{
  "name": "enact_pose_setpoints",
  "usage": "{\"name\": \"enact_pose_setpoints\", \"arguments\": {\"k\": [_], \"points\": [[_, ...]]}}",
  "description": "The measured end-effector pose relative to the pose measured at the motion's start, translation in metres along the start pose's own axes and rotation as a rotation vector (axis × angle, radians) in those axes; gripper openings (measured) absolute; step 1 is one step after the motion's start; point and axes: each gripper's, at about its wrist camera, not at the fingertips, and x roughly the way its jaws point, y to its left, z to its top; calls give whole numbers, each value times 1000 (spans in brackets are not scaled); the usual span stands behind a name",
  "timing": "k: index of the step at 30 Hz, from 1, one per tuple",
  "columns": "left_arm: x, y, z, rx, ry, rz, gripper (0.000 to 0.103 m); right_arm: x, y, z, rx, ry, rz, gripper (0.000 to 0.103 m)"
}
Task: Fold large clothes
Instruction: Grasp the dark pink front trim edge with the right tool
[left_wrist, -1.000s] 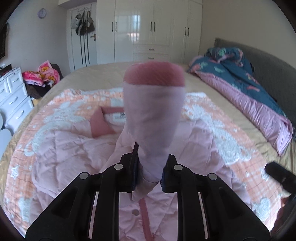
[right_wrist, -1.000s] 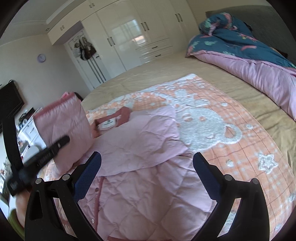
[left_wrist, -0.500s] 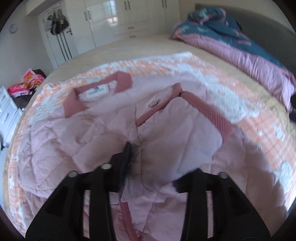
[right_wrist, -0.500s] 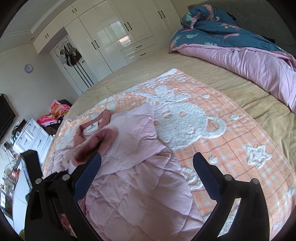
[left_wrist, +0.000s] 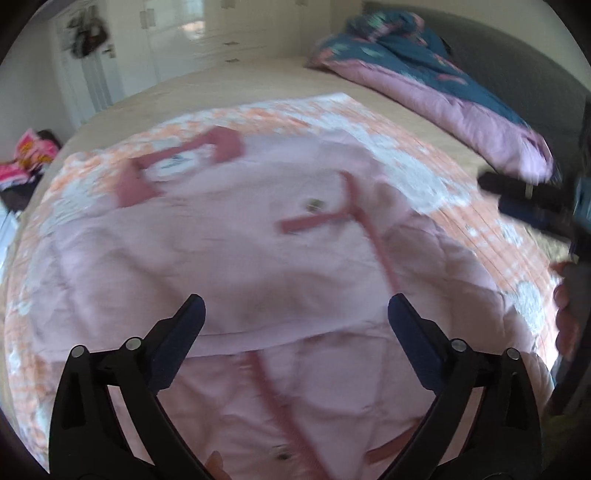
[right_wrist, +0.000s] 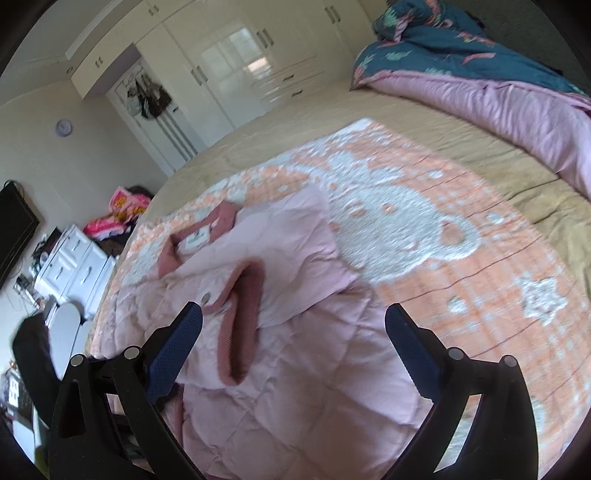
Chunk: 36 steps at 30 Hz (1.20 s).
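Right under both cams: L gripper (left_wrist: 295, 314) jaws wide apart, just been opening, nothing between the pads, only the pink quilted jacket (left_wrist: 229, 266) lying below. R gripper (right_wrist: 293, 321) also spread wide & empty, hovering over the jacket's lower part. Jacket lies flat on the orange-white bear blanket (right_wrist: 424, 229), a sleeve w/ dark pink ribbed cuff (right_wrist: 240, 325) folded across its front, collar (left_wrist: 177, 166) at the far end. Blanket sits on the tan bed (right_wrist: 461, 140). Far right: pink/teal duvet (right_wrist: 498, 88), bunched. Back wall: white wardrobe (right_wrist: 229, 74).
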Motion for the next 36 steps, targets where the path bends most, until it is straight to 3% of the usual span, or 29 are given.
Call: {"name": "enact_pose_setpoints", "arguments": {"k": [10, 19, 20, 22, 24, 25, 26, 27, 30, 36], "points": [[-39, 129, -7, -276, -66, 181, 94, 68, 57, -30, -44, 170, 55, 99], [-68, 207, -29, -448, -116, 271, 94, 104, 48, -43, 107, 216, 94, 98], [-70, 213, -31, -453, -124, 273, 94, 104, 46, -43, 117, 208, 97, 95], [-73, 218, -33, -462, -133, 283, 94, 105, 43, -43, 117, 197, 98, 78], [-75, 227, -36, -486, -144, 283, 94, 106, 43, -43, 106, 197, 135, 48], [-75, 229, -37, -496, -147, 279, 94, 104, 44, -43, 94, 191, 141, 44], [-75, 232, -38, -516, -150, 270, 94, 100, 47, -42, 69, 172, 148, 28], [-74, 233, -38, -526, -152, 265, 94, 96, 53, -39, 30, 152, 160, 22], [-74, 235, -40, -550, -157, 248, 94, 75, 77, -20, -79, 83, 185, 16], [-69, 240, -23, -561, -151, 251, 94, 39, 130, 51, -334, -51, 213, 15]]}}
